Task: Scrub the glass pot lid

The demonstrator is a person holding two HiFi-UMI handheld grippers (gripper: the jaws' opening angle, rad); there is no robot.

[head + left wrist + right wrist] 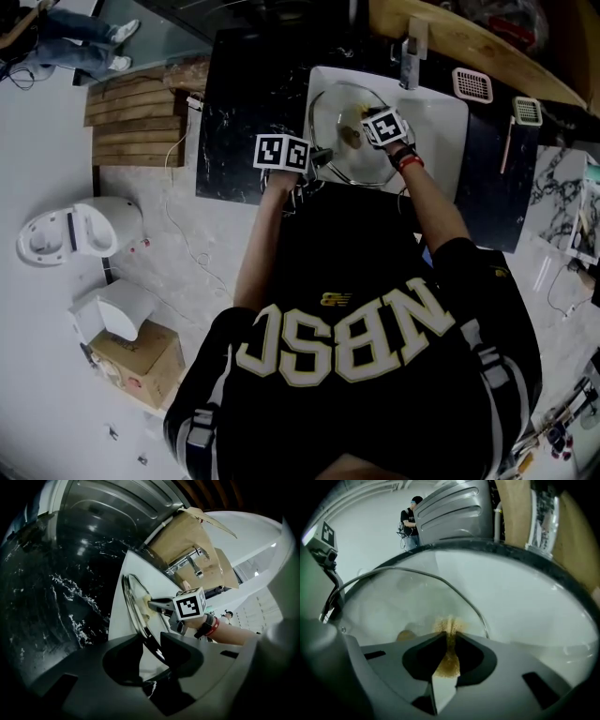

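The glass pot lid (337, 159) stands tilted on its edge in the white sink (441, 122). My left gripper (322, 157) is shut on the lid's left rim. In the left gripper view the metal rim of the lid (133, 606) runs between the jaws of the left gripper (152, 641). My right gripper (358, 137) is shut on a yellow-brown scrub pad (450, 660), which it presses against the glass near the lid's middle. The pad (143, 603) touches the lid face, with the right gripper (159, 605) behind it. The lid's rim (464, 597) arcs just ahead of the right gripper (449, 637).
A faucet (411, 52) stands at the sink's far edge. Black marble counter (244, 94) lies to the left, and two small grid holders (472, 84) (527, 111) sit to the right. A wooden pallet (131, 122), a white appliance (75, 230) and a cardboard box (141, 361) are on the floor.
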